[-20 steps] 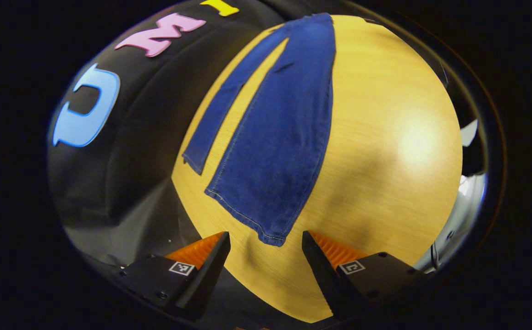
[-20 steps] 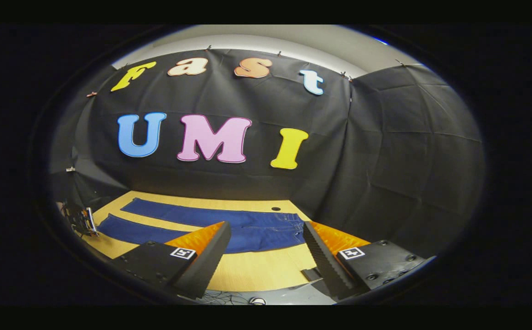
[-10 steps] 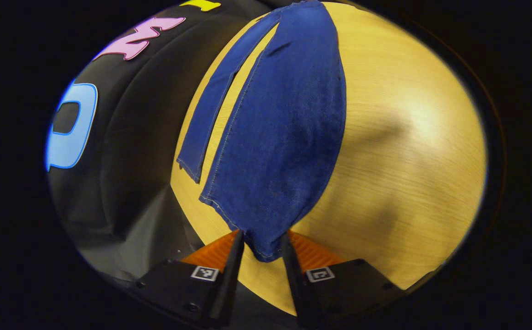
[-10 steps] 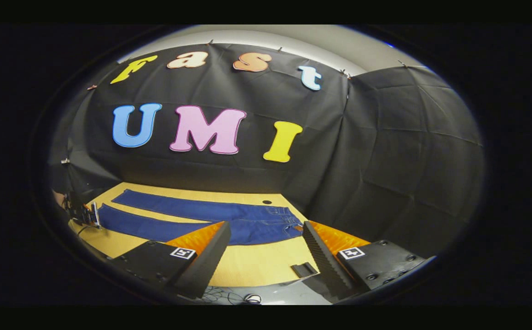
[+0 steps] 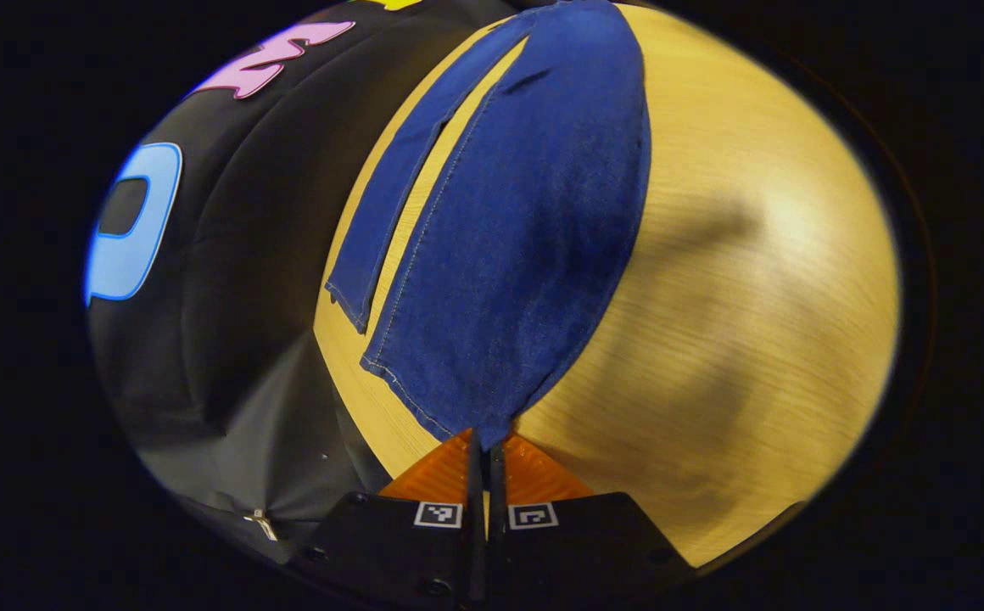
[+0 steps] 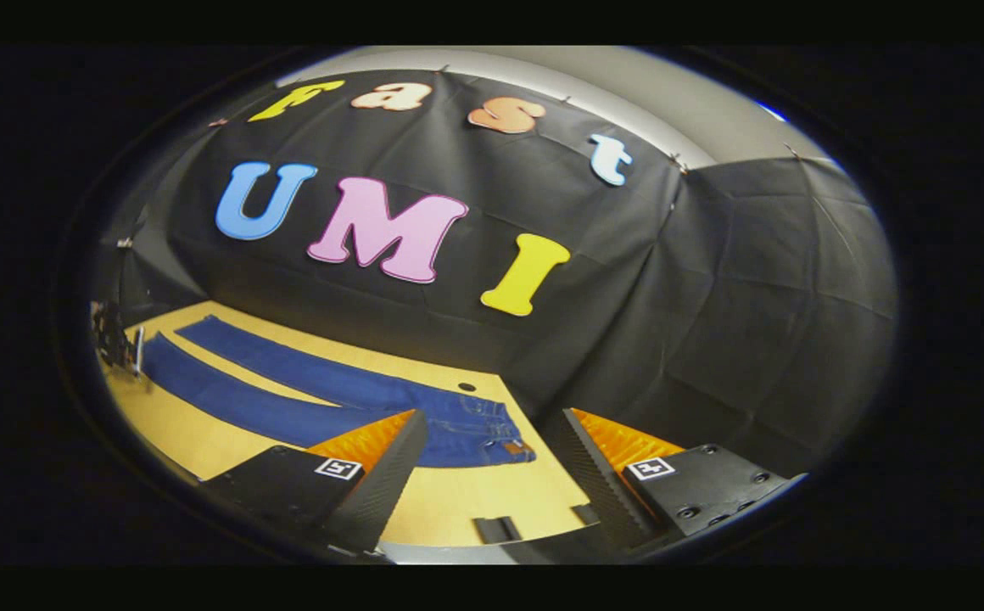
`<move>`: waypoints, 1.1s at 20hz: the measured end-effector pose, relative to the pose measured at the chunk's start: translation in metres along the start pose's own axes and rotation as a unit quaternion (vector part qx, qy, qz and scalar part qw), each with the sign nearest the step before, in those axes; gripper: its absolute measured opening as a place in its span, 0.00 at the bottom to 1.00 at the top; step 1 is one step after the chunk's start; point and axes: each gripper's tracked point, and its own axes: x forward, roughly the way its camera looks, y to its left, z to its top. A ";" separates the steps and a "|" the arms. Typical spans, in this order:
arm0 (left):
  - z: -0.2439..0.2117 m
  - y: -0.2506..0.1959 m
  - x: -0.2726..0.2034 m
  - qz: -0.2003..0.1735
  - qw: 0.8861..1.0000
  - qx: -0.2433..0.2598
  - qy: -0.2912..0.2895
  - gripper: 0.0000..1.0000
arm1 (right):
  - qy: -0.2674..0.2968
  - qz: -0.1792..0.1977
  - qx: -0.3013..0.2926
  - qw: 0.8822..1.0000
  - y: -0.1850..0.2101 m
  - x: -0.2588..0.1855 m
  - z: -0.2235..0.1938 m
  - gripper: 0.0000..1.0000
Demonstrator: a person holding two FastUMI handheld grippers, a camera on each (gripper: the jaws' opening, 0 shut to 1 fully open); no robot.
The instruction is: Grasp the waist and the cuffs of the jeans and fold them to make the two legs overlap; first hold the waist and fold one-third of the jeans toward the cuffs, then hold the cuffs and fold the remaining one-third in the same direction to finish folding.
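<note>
The jeans (image 5: pixel 534 238) lie flat on the wooden counter (image 5: pixel 738 322), legs spread in a narrow V; the left tongs (image 5: pixel 485 445) are clenched on the corner of the nearer leg's cuff; the right tongs (image 6: pixel 492 458) hang released above the counter's near edge, just short of the jeans' waist (image 6: pixel 492 433).

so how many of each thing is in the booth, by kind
jeans: 1
wooden table: 1
left gripper: 1, shut on the cuff
right gripper: 1, open
total: 4
</note>
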 end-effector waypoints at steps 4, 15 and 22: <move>0.002 -0.001 0.001 -0.001 1.000 0.002 -0.005 0.06 | -0.006 0.017 -0.051 0.999 -0.021 0.050 -0.008 0.97; 0.006 -0.006 -0.002 -0.030 0.998 -0.058 -0.007 0.06 | 0.065 0.164 -0.361 0.916 -0.040 0.178 -0.164 0.97; 0.005 -0.007 -0.004 -0.022 0.999 -0.043 0.007 0.06 | 0.114 0.249 -0.457 0.846 -0.040 0.215 -0.265 0.96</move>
